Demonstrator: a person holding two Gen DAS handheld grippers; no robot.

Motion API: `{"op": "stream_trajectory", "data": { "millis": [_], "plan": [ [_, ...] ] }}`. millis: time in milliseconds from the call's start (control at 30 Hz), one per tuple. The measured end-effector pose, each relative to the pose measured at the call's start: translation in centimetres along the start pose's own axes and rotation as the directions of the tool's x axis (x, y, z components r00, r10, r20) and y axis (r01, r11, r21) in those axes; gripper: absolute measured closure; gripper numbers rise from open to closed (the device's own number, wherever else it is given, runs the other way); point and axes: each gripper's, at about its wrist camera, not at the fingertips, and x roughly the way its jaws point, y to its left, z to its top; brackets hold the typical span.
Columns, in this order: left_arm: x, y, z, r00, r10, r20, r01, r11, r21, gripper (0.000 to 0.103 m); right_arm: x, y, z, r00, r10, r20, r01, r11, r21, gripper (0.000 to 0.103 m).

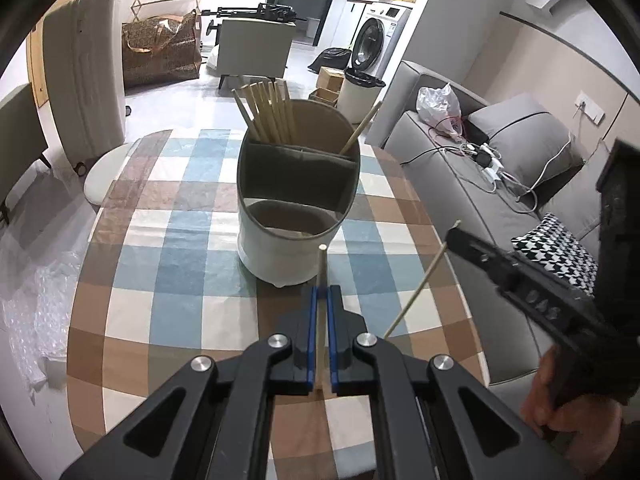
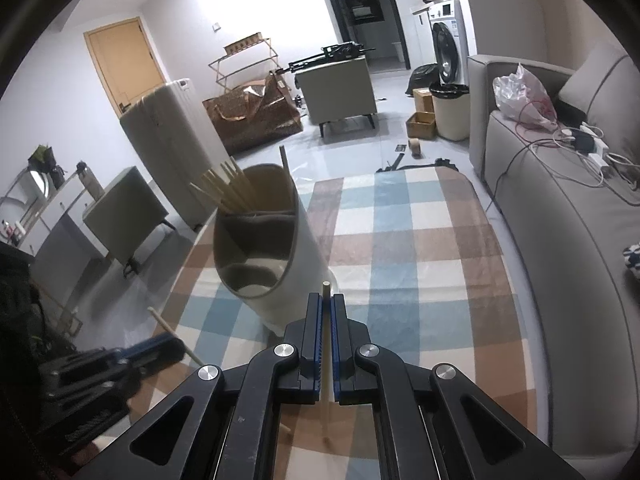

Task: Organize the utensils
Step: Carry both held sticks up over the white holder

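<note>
A white utensil holder [image 1: 296, 208] with inner dividers stands on the checked tablecloth [image 1: 168, 264]; several wooden chopsticks [image 1: 268, 112] lean in its back left compartment and one more [image 1: 360, 130] in the back right. My left gripper [image 1: 322, 296] is shut on a chopstick [image 1: 321, 276] whose tip points at the holder. In the left wrist view the right gripper [image 1: 456, 236] comes in from the right, holding a thin chopstick [image 1: 416, 292]. In the right wrist view my right gripper [image 2: 327, 300] is shut on a chopstick [image 2: 326, 292], just right of the holder [image 2: 260, 240]. The left gripper [image 2: 176, 348] shows low left with its chopstick [image 2: 164, 324].
A grey sofa [image 1: 480, 184] with cables and a plastic bag runs along the table's right side. A white chair [image 1: 100, 172] and a suitcase [image 1: 84, 80] stand to the left, bubble wrap [image 1: 36, 308] lies on the floor. A person's hand [image 1: 560, 408] holds the right gripper.
</note>
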Motion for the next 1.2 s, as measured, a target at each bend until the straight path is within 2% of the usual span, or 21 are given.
{"op": "stream_trajectory", "data": {
  "millis": [200,333,533,667,933,1067,1200],
  "plan": [
    [-2.3,0.7,2.2,0.999,-0.028,0.038,0.03,0.999,-0.045,0.103,-1.4,0.3,0.5,0.999,-0.009,0.035,0.009,1.0,0.006,0.1],
    [-4.2,0.5,3.8,0.997,-0.027,0.068,0.029,0.999,-0.024,0.103,-3.0,0.8,2.0,0.996,0.002,0.084,-0.004,1.0,0.02,0.1],
    [-7.8,0.6,8.3,0.989,-0.048,0.142,0.051,0.999,-0.018,0.103,-5.0,2.9,5.9,0.987,0.029,0.156,-0.025,0.999,-0.027,0.1],
    [-8.9,0.1,11.2,0.982,-0.043,0.184,0.042,0.999,0.014,0.103,-6.7,4.2,10.1,0.974,0.052,0.218,-0.039,0.997,-0.064,0.1],
    [-7.8,-0.9,16.1,0.973,-0.033,0.229,0.01,0.995,0.101,0.103,-8.1,7.0,17.2,0.94,0.075,0.332,-0.023,0.987,-0.157,0.1],
    [-6.0,-0.4,17.1,0.973,-0.042,0.229,0.013,0.992,0.126,0.103,-6.5,7.4,18.6,0.935,0.075,0.347,-0.018,0.986,-0.165,0.1],
    [-4.1,0.5,17.7,0.977,-0.049,0.206,0.025,0.993,0.116,0.103,-4.2,7.1,18.4,0.94,0.074,0.334,-0.022,0.988,-0.156,0.1]
  ]
}}
